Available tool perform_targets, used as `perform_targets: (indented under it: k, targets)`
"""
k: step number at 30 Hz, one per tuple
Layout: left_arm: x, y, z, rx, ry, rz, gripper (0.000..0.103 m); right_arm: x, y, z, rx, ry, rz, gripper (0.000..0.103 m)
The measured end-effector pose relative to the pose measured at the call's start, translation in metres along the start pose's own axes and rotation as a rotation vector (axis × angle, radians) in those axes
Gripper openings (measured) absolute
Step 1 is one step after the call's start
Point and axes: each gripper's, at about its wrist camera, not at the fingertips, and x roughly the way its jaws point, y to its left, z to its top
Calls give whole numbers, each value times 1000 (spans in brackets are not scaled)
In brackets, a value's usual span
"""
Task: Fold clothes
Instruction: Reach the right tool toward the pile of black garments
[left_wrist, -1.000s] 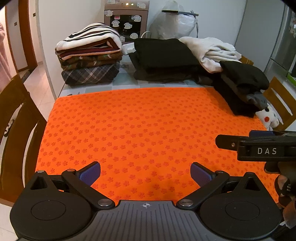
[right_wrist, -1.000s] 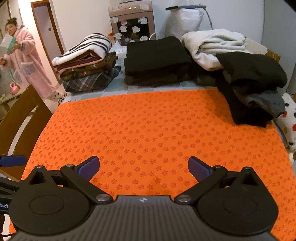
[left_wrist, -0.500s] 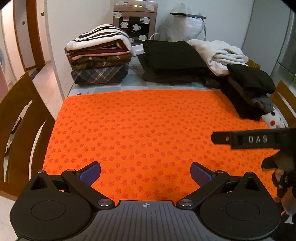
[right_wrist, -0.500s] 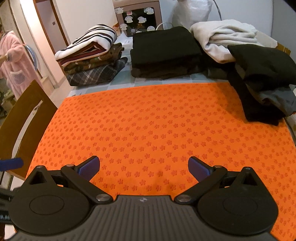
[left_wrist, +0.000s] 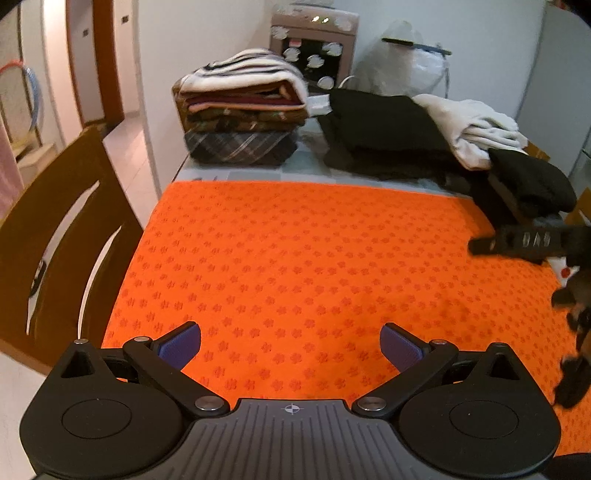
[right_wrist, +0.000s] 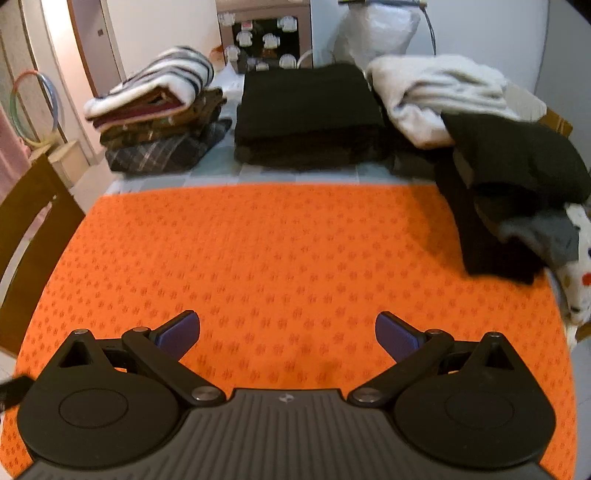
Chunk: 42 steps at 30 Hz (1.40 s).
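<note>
A: What's close to us?

B: Left gripper (left_wrist: 290, 345) w/ blue pads, spread wide, nothing in it; right gripper (right_wrist: 287, 334) same, wide apart & empty; both hang over the flat orange mat with little flower prints (left_wrist: 314, 266); no cloth lies on the mat's middle.

A: So where are the clothes?

B: Farther back; on the right edge, a loose heap of black and grey clothes (right_wrist: 517, 206) spills onto the mat; next to it a crumpled cream-white garment (right_wrist: 439, 96); those look not folded; behind the mat, a neat pile of folded black clothes (right_wrist: 310, 114); far left, a neat pile of striped, brown and plaid folded clothes (right_wrist: 155, 122).

A: Done or not?

B: Can't tell; the bare mat fits a gap between two pieces, or a stop w/ some left over.

A: How would the loose ones feel?

B: Soft & floppy, prob. light; they'd sag and drag, not break; thick knit may bunch up; best to pinch an edge or corner, e.g. a hem or shoulder, one gripper each side, so it hangs flat.
</note>
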Motion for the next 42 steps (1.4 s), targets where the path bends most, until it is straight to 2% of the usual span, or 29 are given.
perform_targets:
  k: [6, 22, 31, 35, 42]
  targets:
    - [14, 3, 3, -8, 28, 10, 103, 13, -20, 21, 53, -49, -3, 102]
    - [52, -6, 18, 54, 91, -14, 103, 63, -85, 58, 113, -59, -89, 102]
    - [67, -10, 21, 65, 126, -59, 102, 106, -92, 116, 109, -99, -59, 102]
    - [72, -9, 22, 59, 140, -54, 102, 138, -94, 150, 125, -106, -43, 99]
    - [79, -1, 23, 18, 164, -34, 102, 185, -105, 195, 162, -105, -28, 99]
